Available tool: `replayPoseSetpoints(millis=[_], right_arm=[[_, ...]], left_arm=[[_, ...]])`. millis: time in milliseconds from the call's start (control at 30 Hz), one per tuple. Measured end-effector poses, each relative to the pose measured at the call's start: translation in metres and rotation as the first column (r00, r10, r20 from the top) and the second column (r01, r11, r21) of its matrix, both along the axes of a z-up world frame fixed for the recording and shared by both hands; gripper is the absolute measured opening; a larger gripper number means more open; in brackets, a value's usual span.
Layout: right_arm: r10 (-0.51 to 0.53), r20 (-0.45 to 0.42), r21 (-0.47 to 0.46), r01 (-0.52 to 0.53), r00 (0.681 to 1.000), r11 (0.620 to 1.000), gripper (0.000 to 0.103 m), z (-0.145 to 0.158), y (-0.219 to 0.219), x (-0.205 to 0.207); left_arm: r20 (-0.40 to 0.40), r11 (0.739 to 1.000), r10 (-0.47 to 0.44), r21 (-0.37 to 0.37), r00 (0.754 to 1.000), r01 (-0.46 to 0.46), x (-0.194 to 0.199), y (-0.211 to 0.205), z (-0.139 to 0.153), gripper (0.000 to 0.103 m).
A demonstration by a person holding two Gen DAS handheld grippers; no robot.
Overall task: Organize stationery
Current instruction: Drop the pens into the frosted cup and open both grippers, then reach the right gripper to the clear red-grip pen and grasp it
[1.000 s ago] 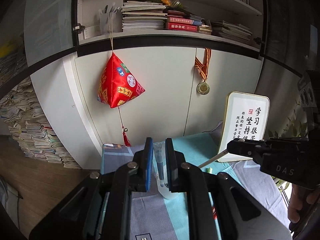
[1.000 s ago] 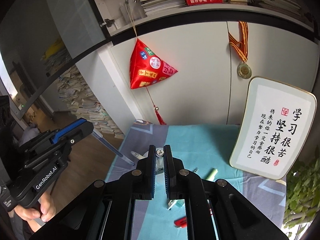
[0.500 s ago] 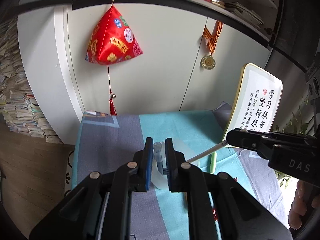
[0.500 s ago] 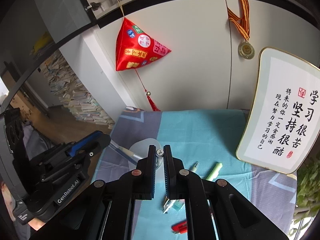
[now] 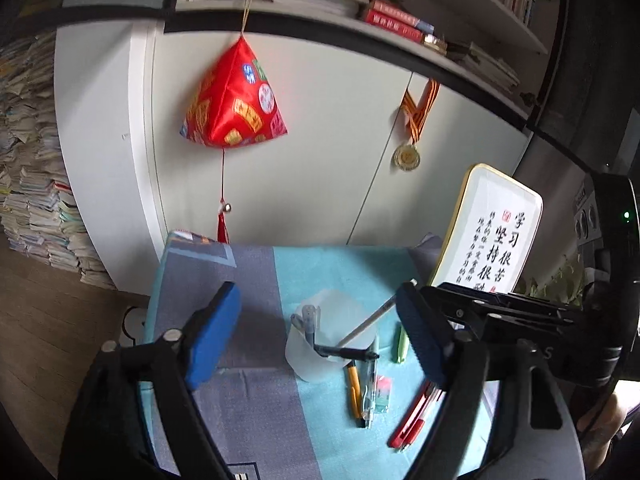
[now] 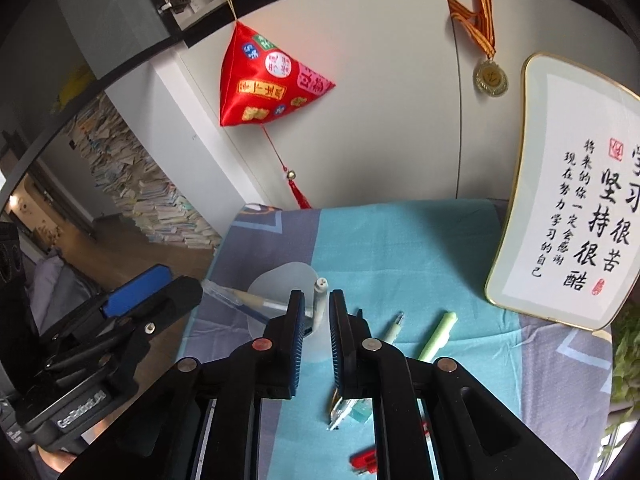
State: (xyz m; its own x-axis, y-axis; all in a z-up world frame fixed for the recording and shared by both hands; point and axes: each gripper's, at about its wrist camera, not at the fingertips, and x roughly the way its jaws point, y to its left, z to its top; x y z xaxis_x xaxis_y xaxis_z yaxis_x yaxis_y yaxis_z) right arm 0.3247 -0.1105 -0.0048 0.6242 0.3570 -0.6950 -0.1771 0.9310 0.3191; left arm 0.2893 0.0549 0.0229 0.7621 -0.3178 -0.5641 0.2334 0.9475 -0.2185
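A translucent white cup (image 5: 320,344) stands on the blue and grey cloth and holds several pens; it also shows in the right wrist view (image 6: 280,284). My left gripper (image 5: 320,340) is open wide, its blue pads on either side of the cup and apart from it. My right gripper (image 6: 316,316) has its jaws slightly apart around a white pen (image 6: 319,296) whose lower end slants into the cup. Loose on the cloth lie a yellow pen (image 5: 354,392), a clear pen (image 5: 370,388), red pens (image 5: 414,420), a green highlighter (image 6: 438,334) and a green eraser (image 5: 383,396).
A framed calligraphy plaque (image 6: 572,216) leans at the table's right rear. White cabinet doors (image 5: 328,152) stand behind the table, with a red hanging ornament (image 5: 236,104) and a medal (image 5: 407,156). Stacks of paper (image 5: 28,184) sit on the floor to the left.
My left gripper has opened wide and let go of the clear pen, which now stands in the cup. Both grippers have lowered toward the cup. My right gripper's jaws have parted a little.
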Motion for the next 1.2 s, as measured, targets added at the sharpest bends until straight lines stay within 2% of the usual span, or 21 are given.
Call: replayPoseSetpoints(millis=[33, 100, 233, 367, 433, 600, 867, 1200], right_arm=[[0.001, 0.02, 0.007, -0.001, 1.0, 1.0, 0.042, 0.007, -0.002, -0.004], [-0.014, 0.065, 0.022, 0.013, 0.998, 1.0, 0.06, 0.021, -0.009, -0.014], [-0.032, 0.123, 0.005, 0.032, 0.992, 0.999, 0.06, 0.042, -0.019, -0.036], [-0.035, 0.128, -0.015, 0.038, 0.991, 0.999, 0.061, 0.048, -0.03, -0.056], [-0.039, 0.131, -0.048, 0.046, 0.991, 0.998, 0.067, 0.049, -0.034, -0.066], [-0.043, 0.118, -0.114, 0.057, 0.992, 0.992, 0.068, 0.04, -0.042, -0.09], [-0.065, 0.007, -0.098, 0.066, 0.998, 0.993, 0.068, 0.003, -0.062, -0.106], [-0.073, -0.159, -0.081, 0.061, 0.985, 0.995, 0.068, -0.066, -0.064, -0.107]], left_arm=[[0.019, 1.0, 0.001, 0.005, 1.0, -0.001, -0.005, 0.001, 0.006, 0.082], [0.038, 1.0, -0.015, 0.002, 0.999, 0.015, -0.014, 0.003, 0.015, 0.082], [0.078, 1.0, -0.028, 0.002, 0.997, 0.028, -0.036, 0.005, 0.024, 0.084], [0.137, 0.999, -0.001, 0.045, 0.991, -0.005, -0.057, 0.004, 0.028, 0.096], [0.149, 0.999, -0.002, 0.048, 0.989, -0.006, -0.068, 0.005, 0.026, 0.097], [0.15, 0.995, -0.004, 0.097, 0.989, -0.011, -0.084, 0.0, 0.015, 0.097], [0.103, 0.992, -0.017, 0.126, 0.995, 0.004, -0.094, -0.012, -0.012, 0.098], [0.011, 0.985, -0.027, 0.168, 1.0, 0.025, -0.095, -0.026, -0.06, 0.098]])
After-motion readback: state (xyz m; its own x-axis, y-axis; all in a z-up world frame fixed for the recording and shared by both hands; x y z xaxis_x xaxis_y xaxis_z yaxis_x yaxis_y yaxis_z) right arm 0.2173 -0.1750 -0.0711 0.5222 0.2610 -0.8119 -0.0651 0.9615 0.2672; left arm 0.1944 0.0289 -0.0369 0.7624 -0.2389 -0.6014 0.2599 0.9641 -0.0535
